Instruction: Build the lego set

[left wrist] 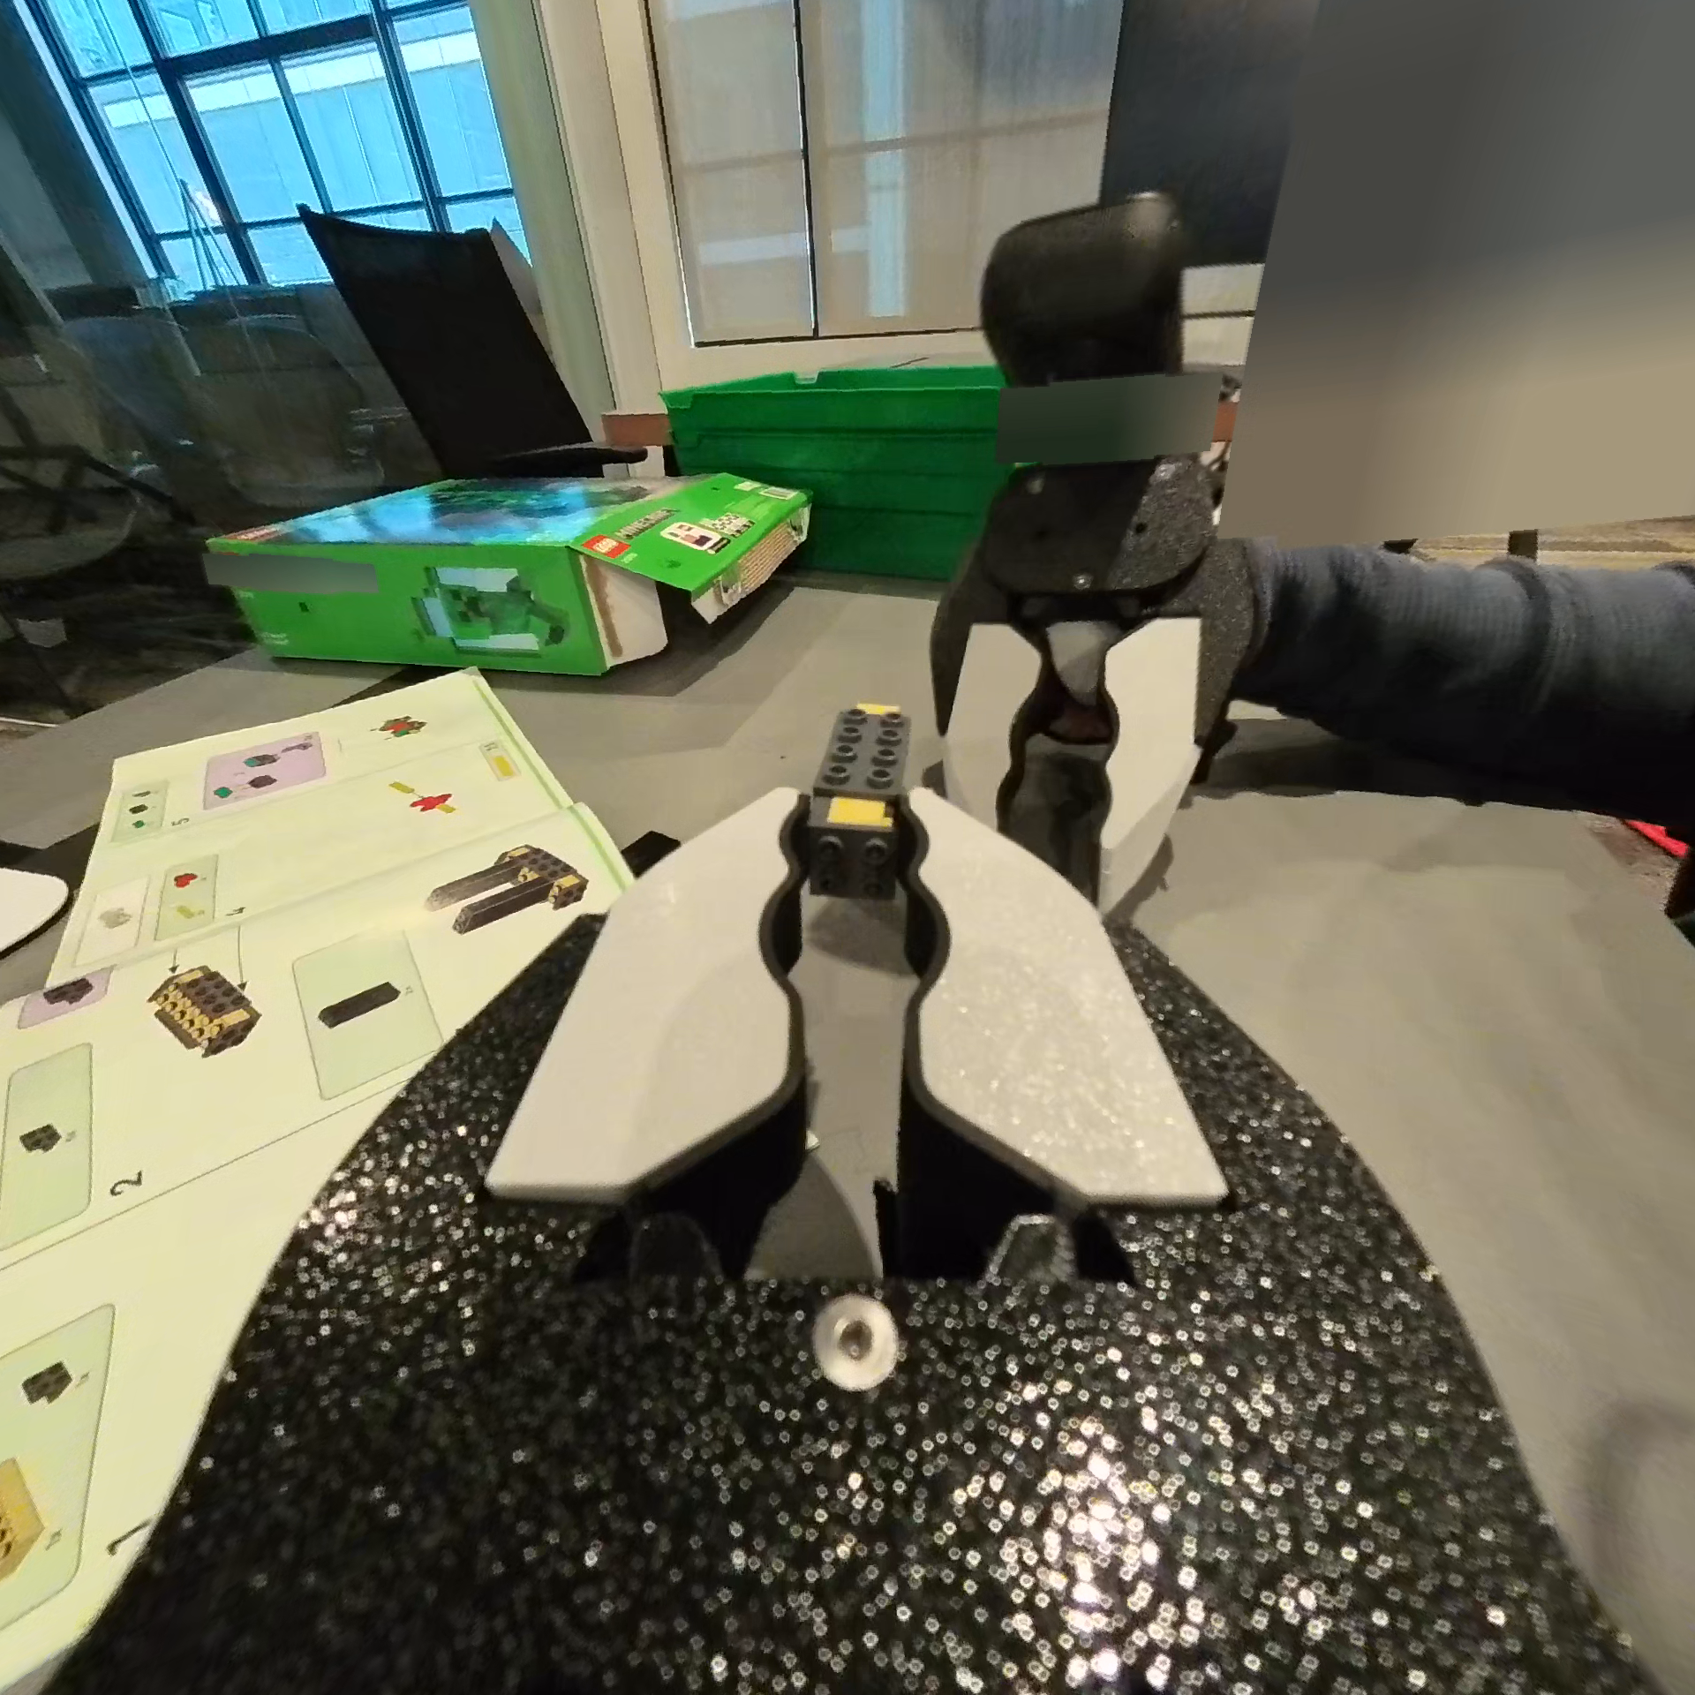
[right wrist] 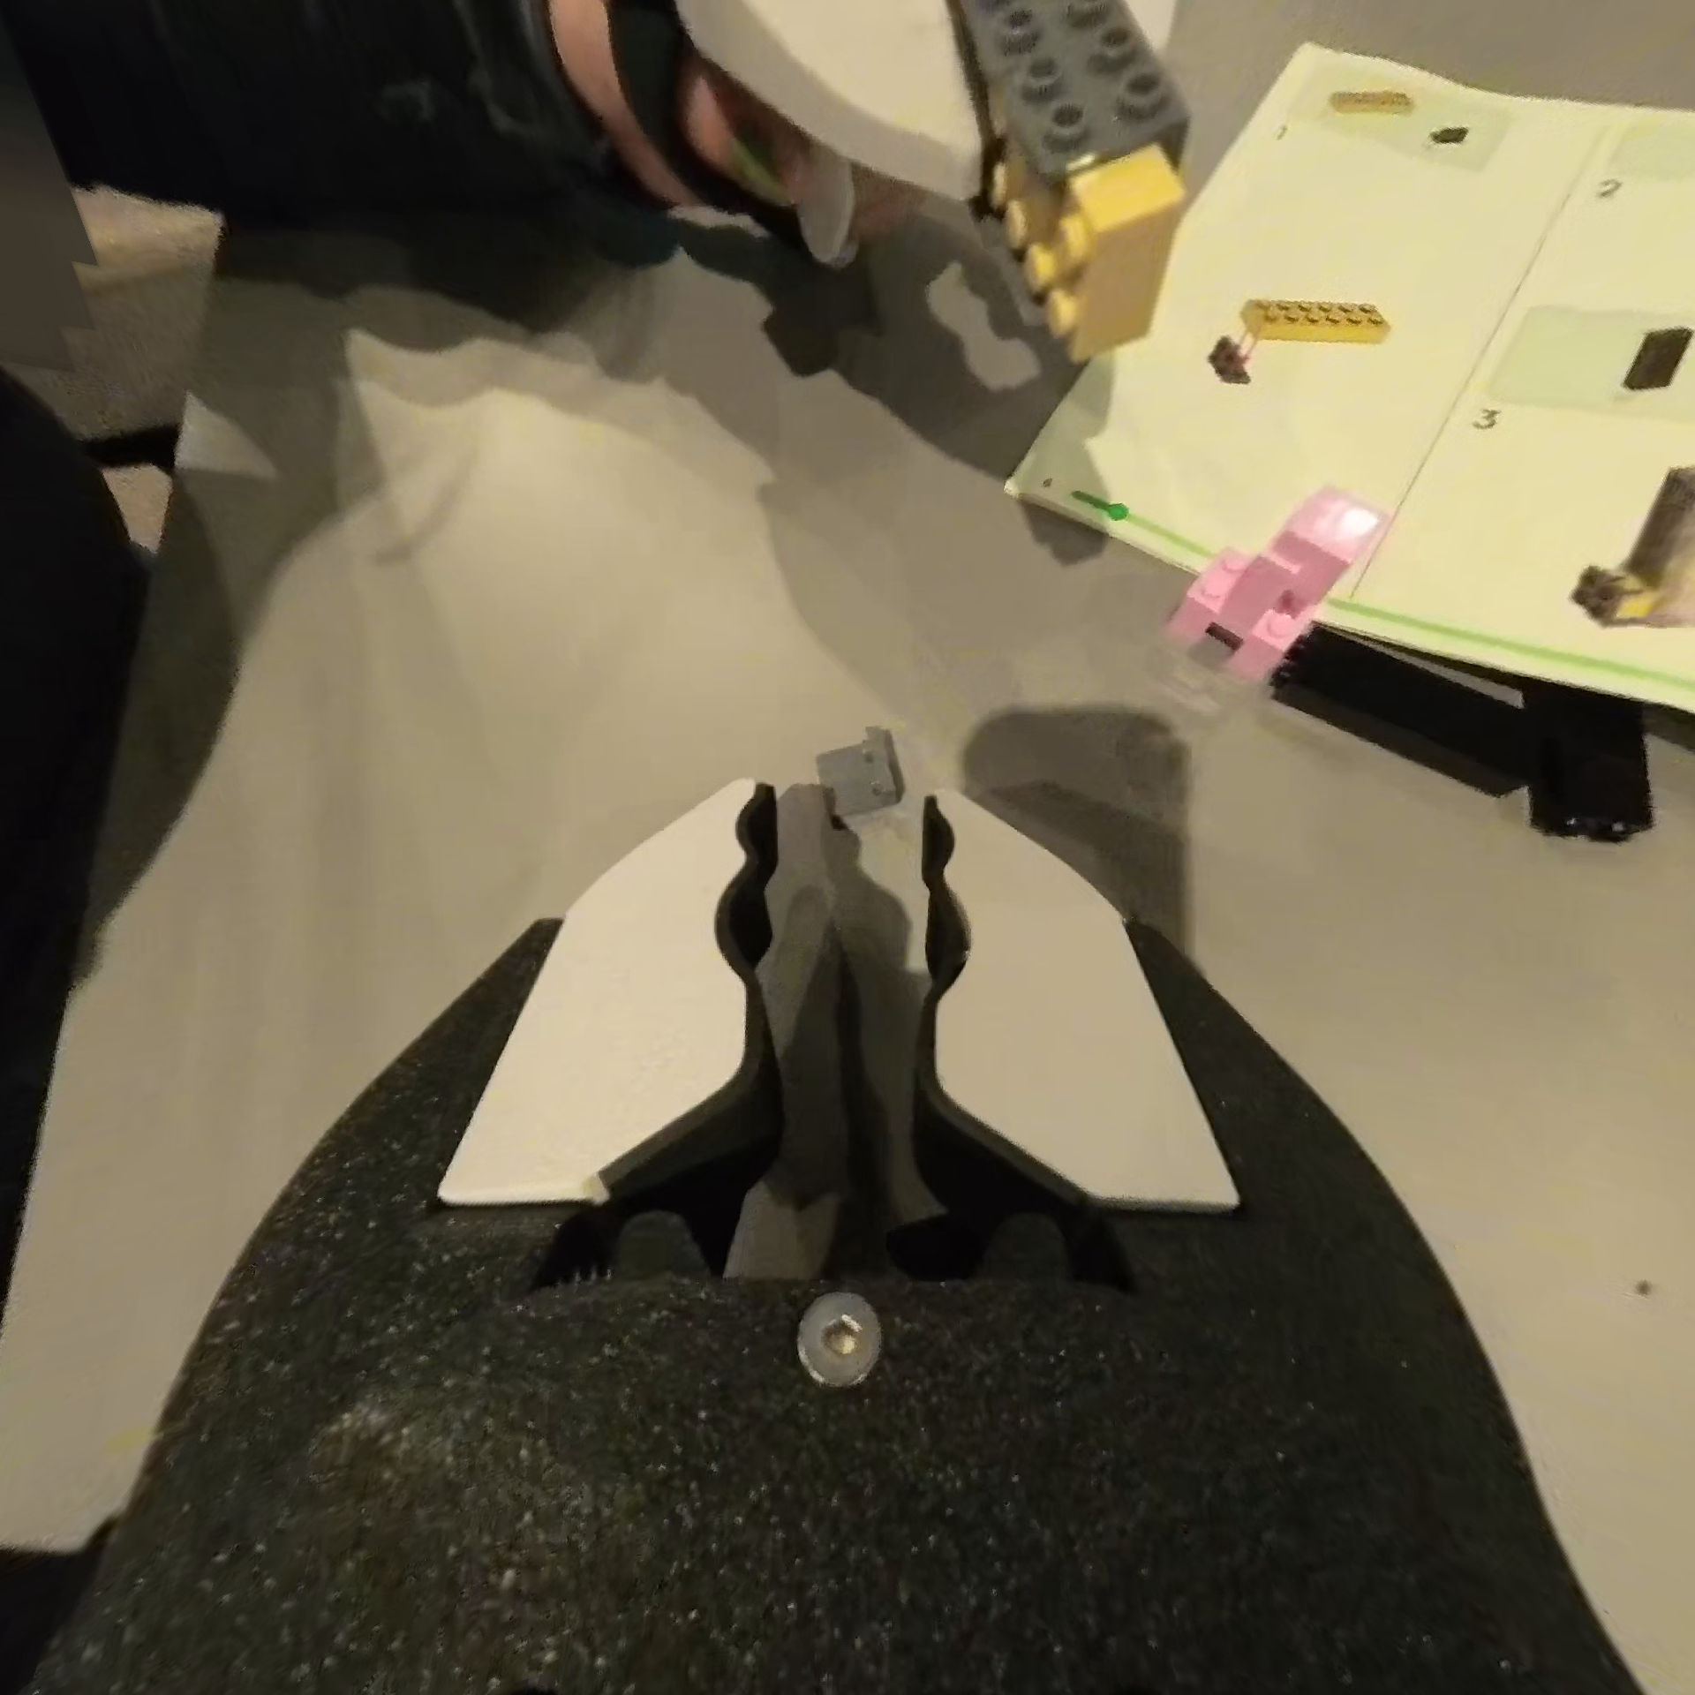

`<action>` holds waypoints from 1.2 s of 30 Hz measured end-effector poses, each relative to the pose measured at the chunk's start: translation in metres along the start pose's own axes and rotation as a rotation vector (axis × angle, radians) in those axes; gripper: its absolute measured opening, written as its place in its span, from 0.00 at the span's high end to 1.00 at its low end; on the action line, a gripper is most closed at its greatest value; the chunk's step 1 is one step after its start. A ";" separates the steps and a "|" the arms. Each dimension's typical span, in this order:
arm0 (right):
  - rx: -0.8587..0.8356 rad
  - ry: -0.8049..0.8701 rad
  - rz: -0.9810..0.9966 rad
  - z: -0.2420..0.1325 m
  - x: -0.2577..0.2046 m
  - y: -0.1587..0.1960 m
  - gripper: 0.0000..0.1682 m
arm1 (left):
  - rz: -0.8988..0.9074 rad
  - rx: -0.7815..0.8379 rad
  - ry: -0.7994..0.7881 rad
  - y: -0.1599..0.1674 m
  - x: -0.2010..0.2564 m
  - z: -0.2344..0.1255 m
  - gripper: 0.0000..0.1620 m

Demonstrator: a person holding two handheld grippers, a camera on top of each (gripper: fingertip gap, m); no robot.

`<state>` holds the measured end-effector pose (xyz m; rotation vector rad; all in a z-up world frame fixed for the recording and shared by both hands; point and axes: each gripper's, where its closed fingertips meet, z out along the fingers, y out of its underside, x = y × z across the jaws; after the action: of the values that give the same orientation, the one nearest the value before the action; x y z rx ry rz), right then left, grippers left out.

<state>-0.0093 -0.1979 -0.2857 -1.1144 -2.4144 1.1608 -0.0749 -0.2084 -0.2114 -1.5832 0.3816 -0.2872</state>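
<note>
Far left on the grey counter point(left wrist: 1330, 963) lies the open instruction booklet point(left wrist: 303, 917), with the green set box point(left wrist: 477, 587) behind it and stacked green bins point(left wrist: 853, 459) further back. Centre: left hand-held gripper point(left wrist: 853, 853) clenched on the black-and-yellow brick assembly point(left wrist: 858, 807), gripped at its near end, long body pointing away, held up off the counter. Right of it, the right hand-held gripper point(left wrist: 1069, 807) points down at the counter, sleeve point(left wrist: 1467, 679) behind it. Right wrist view: right hand-held gripper point(right wrist: 842, 803) has its jaws apart and holds nothing; the small grey piece point(right wrist: 860, 769) sits on the counter just at the fingertips, not yet enclosed. Assembly point(right wrist: 1082, 183) hangs top right over the booklet point(right wrist: 1376, 367), a small pink brick build point(right wrist: 1270, 587) at the page edge, black pieces point(right wrist: 1578, 761) poking out beneath it. Step looks like picking up the next small part to add to the held assembly. Next move probably: ease forward a touch so the piece sits between the jaws, close squarely, lift. Piece is tiny and light, so it may skid or tip.
</note>
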 end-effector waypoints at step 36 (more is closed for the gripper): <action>-0.052 0.208 -0.069 -0.012 0.023 0.006 0.97 | 0.028 -0.010 0.033 0.001 0.007 0.002 0.89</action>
<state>-0.0158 -0.1723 -0.2844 -1.0990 -2.3149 0.9171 -0.0679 -0.2098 -0.2130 -1.5838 0.4306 -0.2906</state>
